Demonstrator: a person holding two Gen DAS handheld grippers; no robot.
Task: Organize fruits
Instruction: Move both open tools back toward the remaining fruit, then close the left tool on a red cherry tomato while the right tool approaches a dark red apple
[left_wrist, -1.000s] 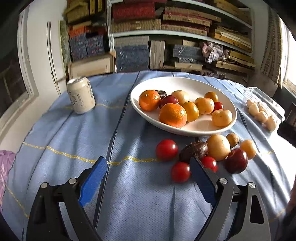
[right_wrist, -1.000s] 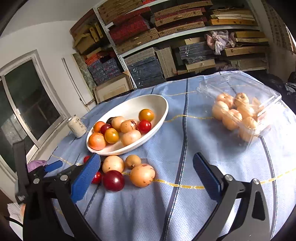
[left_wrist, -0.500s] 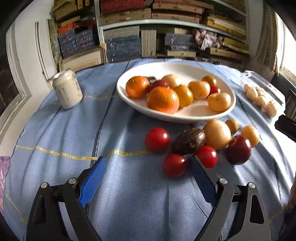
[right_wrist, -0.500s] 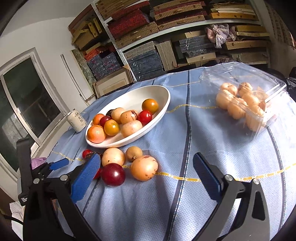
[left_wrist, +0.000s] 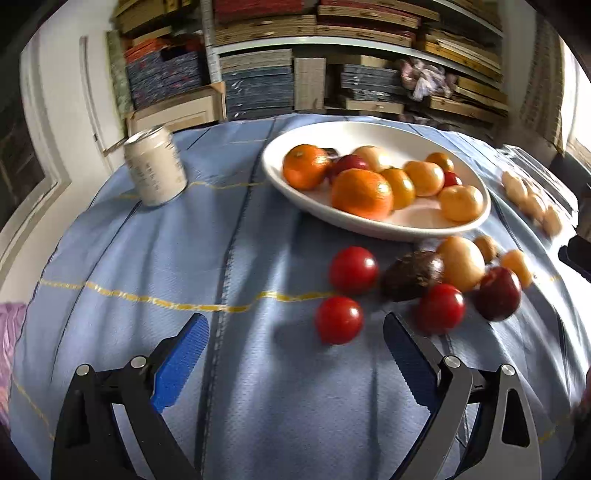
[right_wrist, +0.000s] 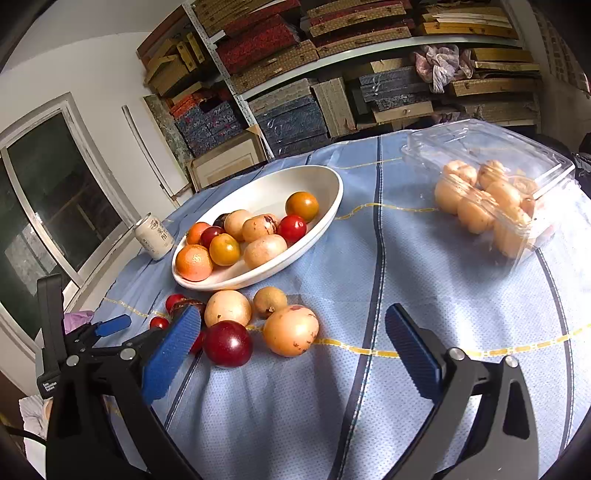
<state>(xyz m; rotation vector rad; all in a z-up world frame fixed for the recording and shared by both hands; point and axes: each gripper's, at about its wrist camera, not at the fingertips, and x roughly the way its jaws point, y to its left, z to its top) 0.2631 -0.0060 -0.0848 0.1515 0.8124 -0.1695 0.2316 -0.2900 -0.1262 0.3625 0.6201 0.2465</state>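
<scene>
Fruits lie in two lots on a blue cloth (left_wrist: 155, 258) — some piled in a white oval dish (left_wrist: 406, 229) in the upper middle of the left-wrist frame, the rest loose just below its near rim. At upper left stands a pale drink can (left_wrist: 155, 170), well clear of the work.

The left gripper (left_wrist: 295, 354) fills the bottom of that frame with its jaws opening and nothing between them; the nearest red tomato (left_wrist: 338, 319) sits just above the gap, toward the right finger. A second red tomato (left_wrist: 353, 270), a dark brown fruit (left_wrist: 412, 275) and a third tomato (left_wrist: 439, 308) crowd to its right.

The step in hand looks like taking that nearest tomato for the dish. Done well, the jaws would be centred on it first, brought in low and closed gently — a round, smooth fruit is likely to roll or squirt aside.

In the right-wrist frame the right gripper (right_wrist: 291, 328) also stands wide and empty, a dark red plum (right_wrist: 227, 343) and a tan fruit (right_wrist: 291, 329) just above it. A clear plastic box (right_wrist: 480, 147) of pale fruit sits at upper right.
</scene>
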